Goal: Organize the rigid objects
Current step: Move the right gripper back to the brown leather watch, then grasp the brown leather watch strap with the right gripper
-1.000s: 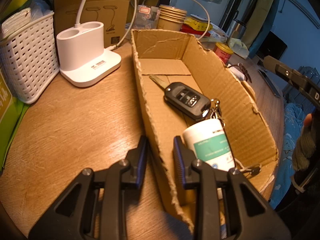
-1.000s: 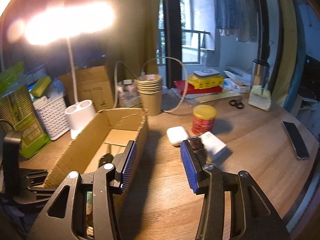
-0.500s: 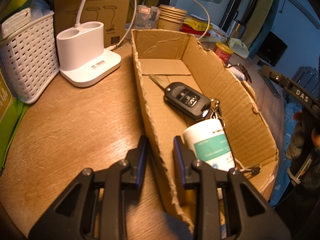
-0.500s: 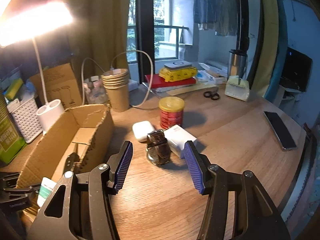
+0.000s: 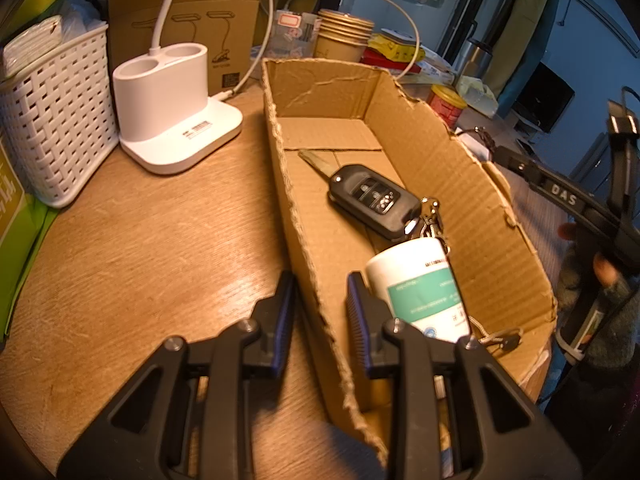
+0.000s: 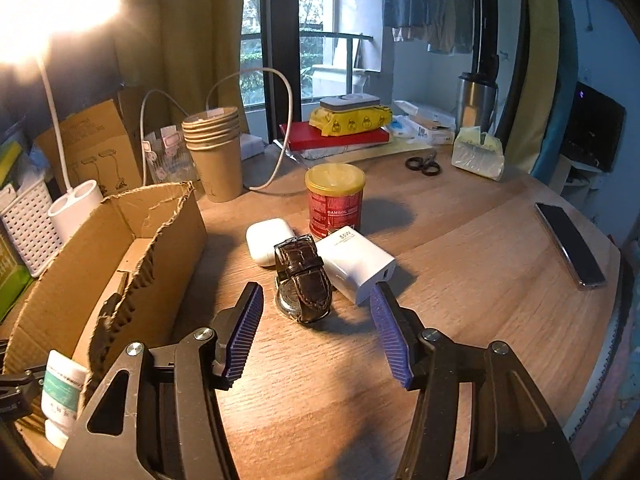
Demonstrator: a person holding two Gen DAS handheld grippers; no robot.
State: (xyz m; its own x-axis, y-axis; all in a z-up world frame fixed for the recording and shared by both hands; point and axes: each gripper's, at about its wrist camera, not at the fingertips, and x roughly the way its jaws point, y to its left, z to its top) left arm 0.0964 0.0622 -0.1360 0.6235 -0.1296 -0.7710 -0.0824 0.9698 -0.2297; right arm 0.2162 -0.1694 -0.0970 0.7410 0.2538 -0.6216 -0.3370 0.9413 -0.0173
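An open cardboard box (image 5: 448, 184) lies on the wooden table and holds a black car key (image 5: 374, 200) and a white bottle with a green label (image 5: 420, 288). My left gripper (image 5: 320, 320) is shut on the box's near side wall, one finger inside and one outside. My right gripper (image 6: 316, 336) is open, just short of a brown leather watch (image 6: 304, 276). Behind the watch lie a white charger (image 6: 356, 262), a white earbud case (image 6: 266, 240) and a red can with a yellow lid (image 6: 335, 204). The box also shows in the right wrist view (image 6: 152, 256).
A white lamp base (image 5: 176, 108) and a white basket (image 5: 56, 112) stand left of the box. Stacked paper cups (image 6: 216, 152), books (image 6: 332, 136), scissors (image 6: 424, 165), a steel flask (image 6: 476, 100) and a phone (image 6: 570, 244) sit further around the table.
My right gripper has swung from over the box to face the watch and come close to it. The left gripper and box have not moved.
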